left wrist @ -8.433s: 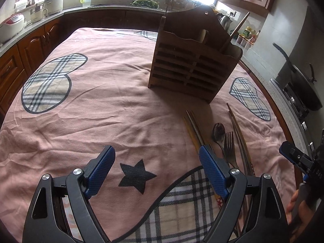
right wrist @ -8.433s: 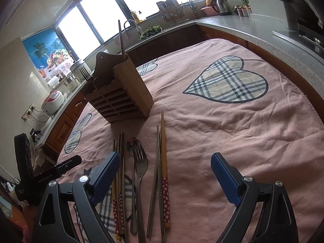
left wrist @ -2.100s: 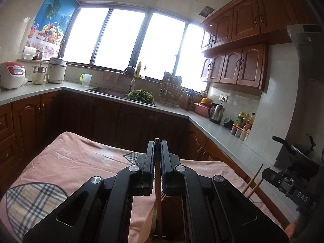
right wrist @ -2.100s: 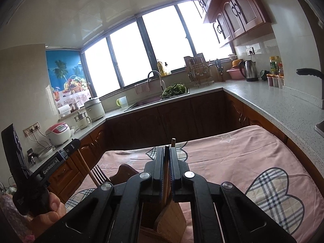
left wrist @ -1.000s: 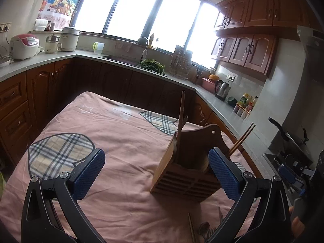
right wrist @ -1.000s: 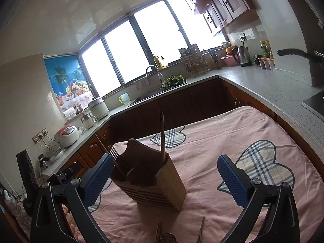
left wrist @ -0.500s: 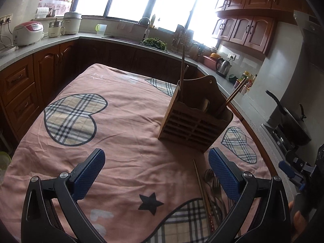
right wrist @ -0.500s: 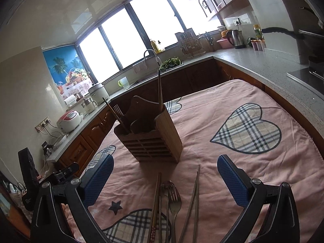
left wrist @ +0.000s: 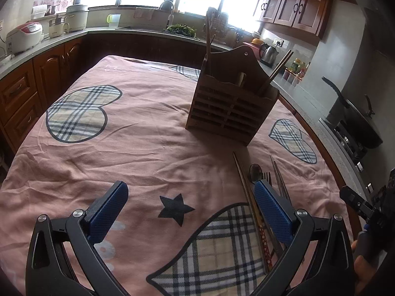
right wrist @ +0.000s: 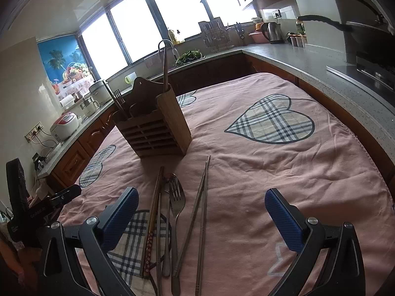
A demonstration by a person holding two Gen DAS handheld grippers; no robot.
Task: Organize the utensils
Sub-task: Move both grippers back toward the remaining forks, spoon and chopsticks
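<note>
Both tools spread wide and empty above the pink-clothed counter (right wrist: pixel 284 172): left tool (left wrist: pixel 190 212), right tool (right wrist: pixel 201 212). Between them, near the front edge: chopsticks (right wrist: pixel 201 197), fork (right wrist: pixel 176 198), spoon (left wrist: pixel 255 171). Beyond, toward mid-counter, wooden holder (right wrist: pixel 158 125) standing upright with utensils.

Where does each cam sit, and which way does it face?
Left wrist: rides the open left gripper, looks across the pink heart-print tablecloth at the slatted wooden utensil holder; a fingertip shows lower right.
Right wrist: rides the open right gripper, faces the holder and windows.
Shared: holder, cloth, loose steel fork.
</note>
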